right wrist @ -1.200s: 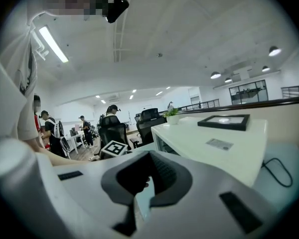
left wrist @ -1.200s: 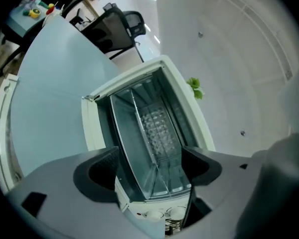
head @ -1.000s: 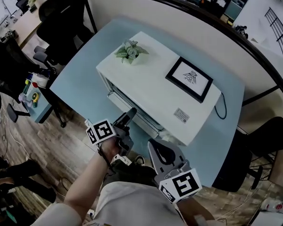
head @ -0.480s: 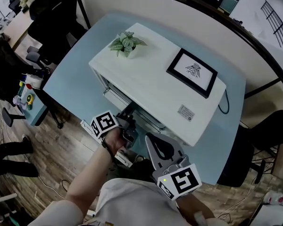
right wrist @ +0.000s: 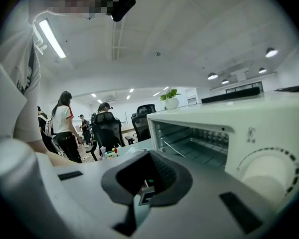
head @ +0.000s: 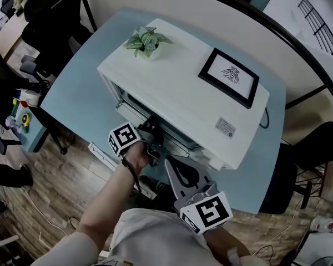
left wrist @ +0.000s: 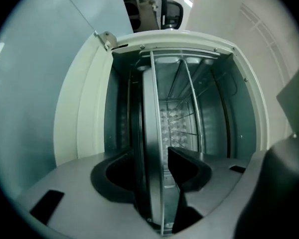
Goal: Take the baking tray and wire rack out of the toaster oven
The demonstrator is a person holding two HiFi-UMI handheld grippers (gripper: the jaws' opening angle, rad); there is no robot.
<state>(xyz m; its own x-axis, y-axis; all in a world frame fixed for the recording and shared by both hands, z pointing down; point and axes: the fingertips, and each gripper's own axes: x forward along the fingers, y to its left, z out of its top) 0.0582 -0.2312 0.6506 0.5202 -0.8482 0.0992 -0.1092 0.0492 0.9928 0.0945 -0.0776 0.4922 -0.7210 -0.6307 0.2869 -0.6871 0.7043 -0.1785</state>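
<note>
The white toaster oven (head: 177, 87) stands on the blue table with its front open. In the left gripper view, which is rolled sideways, the metal baking tray (left wrist: 152, 148) runs edge-on between my jaws, and the wire rack (left wrist: 192, 98) sits beside it inside the cavity. My left gripper (left wrist: 152, 176) is at the oven mouth (head: 152, 132). Its jaws have just been closing around the tray's front rim, and a thin gap still shows at one pad. My right gripper (head: 170, 165) hangs shut and empty below the oven's front, off to its knob side (right wrist: 261, 176).
A potted plant (head: 144, 40) and a framed picture (head: 228, 76) rest on the oven's top. The open door panel (left wrist: 40, 68) lies beside the left gripper. The table edge (head: 100, 148) is close to me. People (right wrist: 65, 123) and office chairs (right wrist: 144, 116) stand beyond.
My left gripper has gone forward and down into the oven mouth, rolled onto its side, with its jaws narrowing round the tray rim. The right gripper has sunk a little.
</note>
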